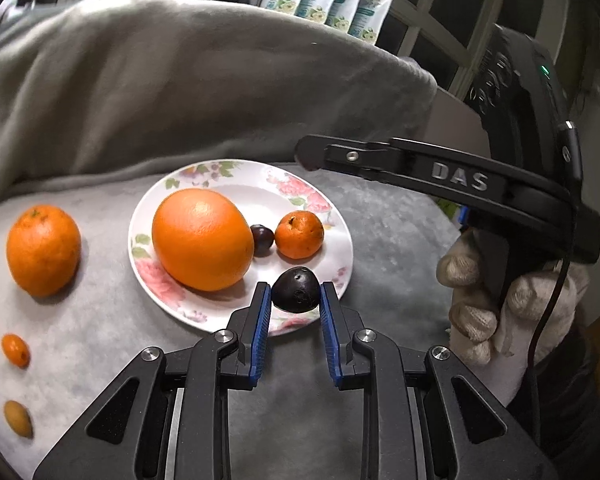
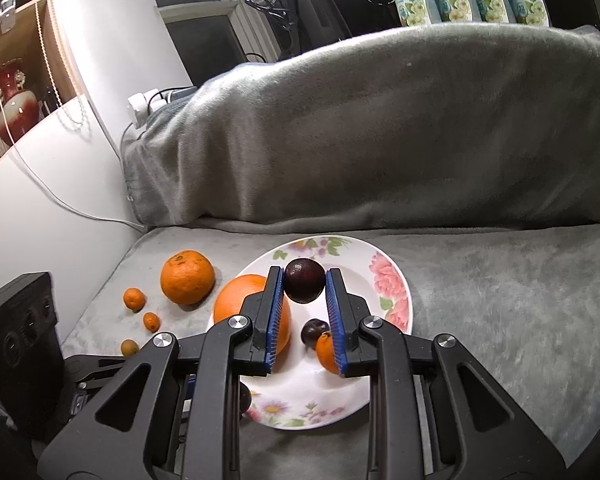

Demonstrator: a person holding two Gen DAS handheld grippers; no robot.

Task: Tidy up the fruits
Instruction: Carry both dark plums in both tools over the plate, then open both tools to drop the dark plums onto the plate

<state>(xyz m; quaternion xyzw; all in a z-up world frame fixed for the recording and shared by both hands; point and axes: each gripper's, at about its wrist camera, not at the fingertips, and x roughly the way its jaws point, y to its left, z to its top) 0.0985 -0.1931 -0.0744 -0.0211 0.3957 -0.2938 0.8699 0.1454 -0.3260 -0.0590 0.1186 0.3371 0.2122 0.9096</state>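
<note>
The left gripper (image 1: 295, 300) pinches a dark purple rounded fruit (image 1: 297, 290) low over the white floral-rimmed plate (image 1: 338, 240) at its 6 o'clock edge, probably to set it down there; the right gripper (image 2: 305, 285) likewise grips a dark round plum (image 2: 304, 280) above the plate's centre. Beyond, the plate carries three fruits, a big orange (image 1: 202, 239), a small plum (image 1: 263, 240) and a small tangerine (image 1: 299, 234), while four orange or yellowish ones lie loose on the grey blanket (image 2: 500, 300) at 9 o'clock.

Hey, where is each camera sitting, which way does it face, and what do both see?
Left wrist: on the left gripper, facing the plate, clamping a dark plum; gloved right hand at right.
Right wrist: on the right gripper, facing the blanket-draped backrest, clamping a second plum.
Shared: plate, big orange.
</note>
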